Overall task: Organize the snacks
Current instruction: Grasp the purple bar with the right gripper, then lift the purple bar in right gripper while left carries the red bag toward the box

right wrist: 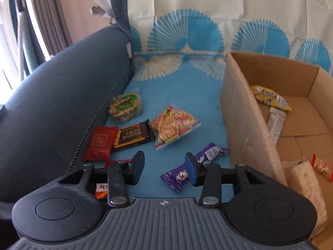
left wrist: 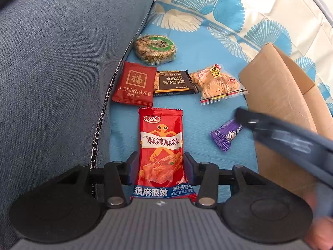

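Note:
Snacks lie on a blue mat on a sofa. My left gripper has its fingers on both sides of a red spicy-strip packet, which lies flat between them. My right gripper is open above the mat, its right finger over a purple candy. It also shows blurred in the left wrist view, beside the purple candy. A dark red packet, a black cracker bar, a clear cracker bag and a round seed cake lie beyond.
An open cardboard box stands at the right and holds a yellow packet, a white bar and other snacks. A blue-grey sofa cushion borders the mat on the left. A patterned backrest cover rises behind.

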